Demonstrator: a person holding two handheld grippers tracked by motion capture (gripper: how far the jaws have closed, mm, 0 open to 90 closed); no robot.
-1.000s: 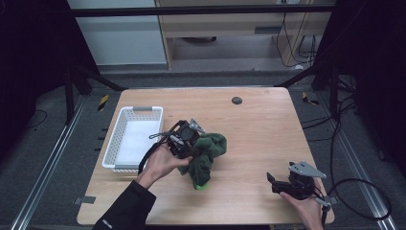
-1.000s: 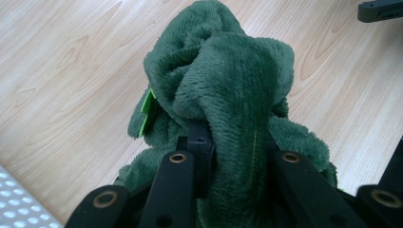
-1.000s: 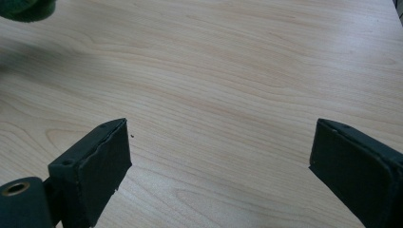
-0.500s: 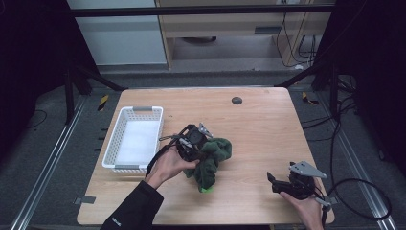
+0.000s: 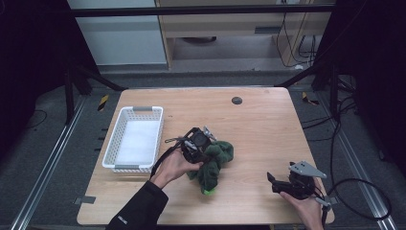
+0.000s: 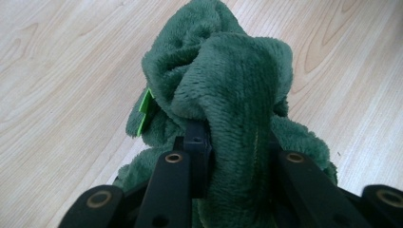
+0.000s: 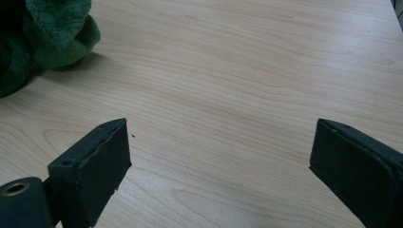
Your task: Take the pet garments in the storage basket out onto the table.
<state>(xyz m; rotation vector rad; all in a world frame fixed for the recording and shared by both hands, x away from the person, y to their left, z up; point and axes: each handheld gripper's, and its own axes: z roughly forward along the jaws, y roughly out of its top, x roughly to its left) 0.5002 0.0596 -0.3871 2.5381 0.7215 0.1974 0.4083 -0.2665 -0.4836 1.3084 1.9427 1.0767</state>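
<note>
Near the tabletop's (image 5: 258, 120) middle, left gripper (image 5: 203, 143) pinched the green plush cloth (image 6: 228, 95); right gripper (image 7: 218, 156) rested open; a firm pinch would prevent slippage.

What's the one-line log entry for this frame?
left tool: shut on green plush cloth | right tool: open, empty, over table | white basket: left of cloth

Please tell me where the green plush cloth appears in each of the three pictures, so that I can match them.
High view: the green plush cloth lies at the table's middle, right of the white basket, under the left gripper.
Left gripper view: it sits in the centre, pinched between the black jaws.
Right gripper view: it shows in the top left corner, apart from the right gripper.
Shared landmark: the pale wooden table.
</note>
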